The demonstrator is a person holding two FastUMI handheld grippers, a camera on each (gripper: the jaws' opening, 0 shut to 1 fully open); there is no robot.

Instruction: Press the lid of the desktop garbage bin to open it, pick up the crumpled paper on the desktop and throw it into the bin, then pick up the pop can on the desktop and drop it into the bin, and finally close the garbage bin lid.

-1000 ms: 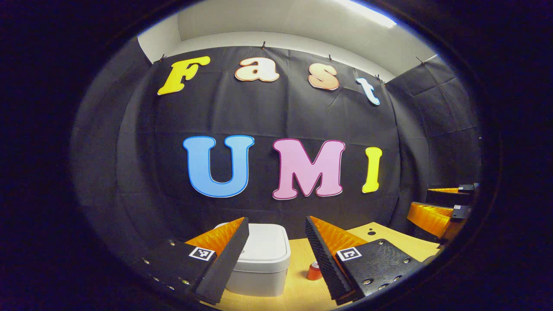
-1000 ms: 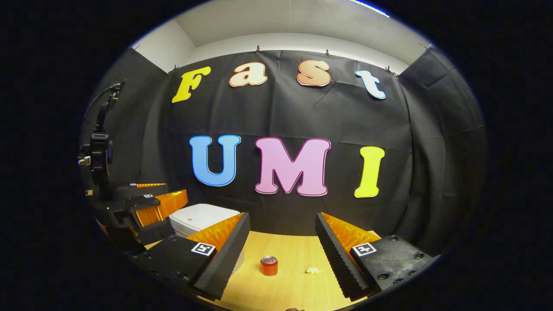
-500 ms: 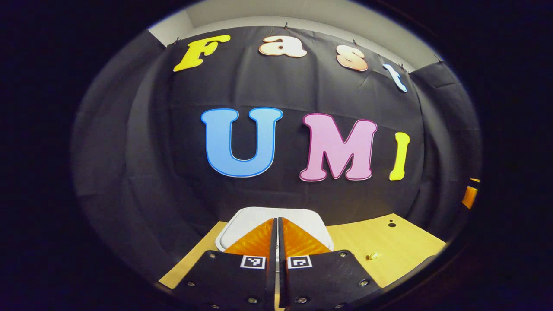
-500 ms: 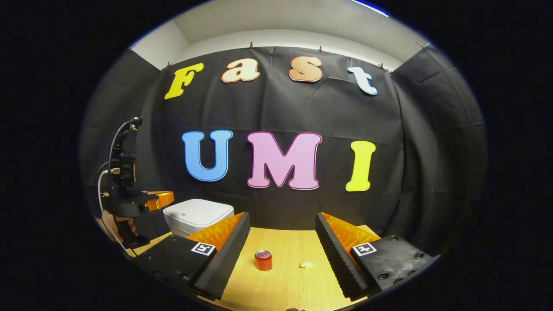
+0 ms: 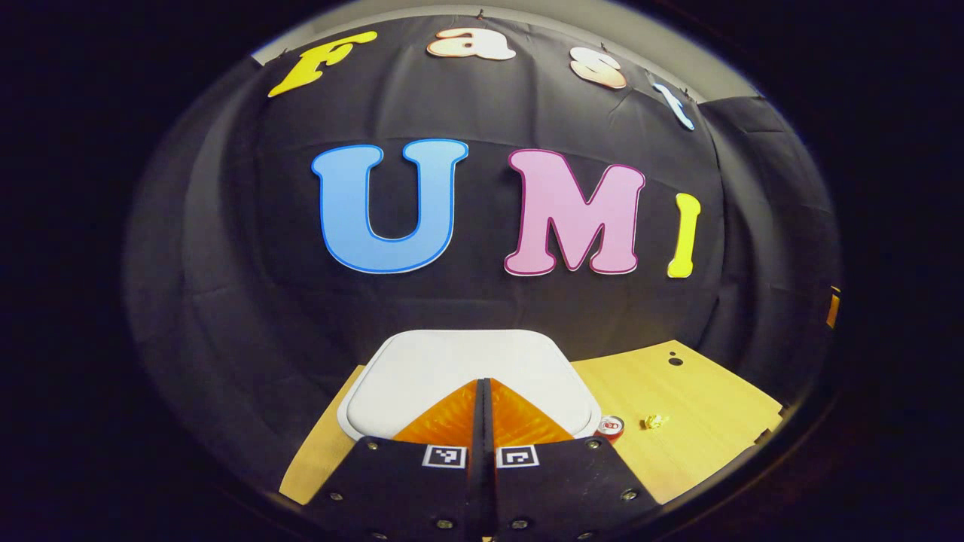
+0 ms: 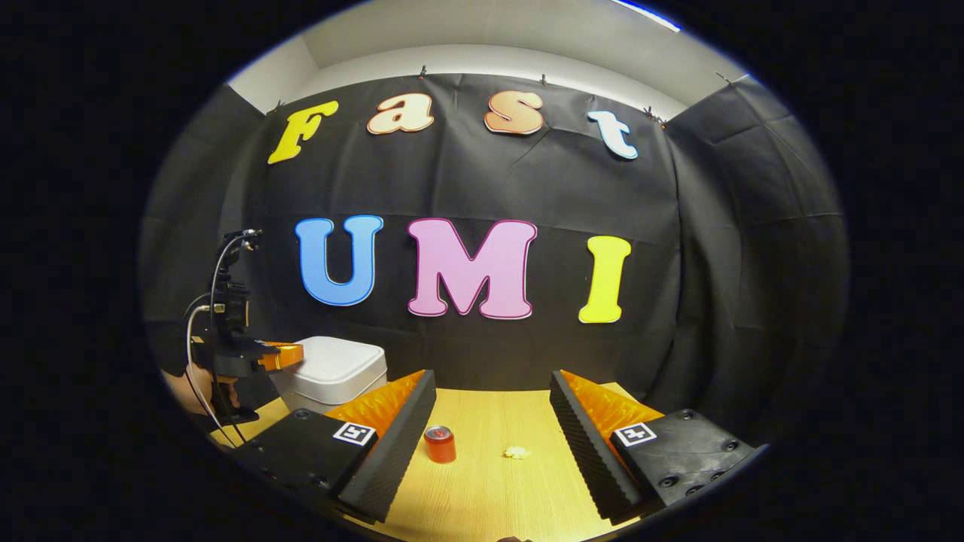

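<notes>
Left gripper [image 5: 482,382], fingers pressed together with nothing between, points straight at the bin lid [image 5: 459,369]. Tips sit over the near-middle of the lid; contact can't be confirmed from either view. In the right gripper view the left gripper [image 6: 280,357] comes in from the left over the lid [image 6: 331,363], low, at or just above it. Lid looks flat and closed, so the press step appears not done.

The key relation: lid lies directly ahead and below the left tips, so the push is downward. Left gripper is clearly the nearer one. The right gripper [image 6: 489,410] is well apart from the bin, fingers wide apart and empty.

Can [image 6: 440,444] stands upright on the table [image 6: 489,497], right of the bin and between the right fingers' line of sight. Paper [image 6: 516,452] is a little right of the can, not touching it.

Versus a second ago: left fingers were open and are now closed; the gripper has moved in over the lid, which looms bigger in its view. Right gripper barely shifted.
</notes>
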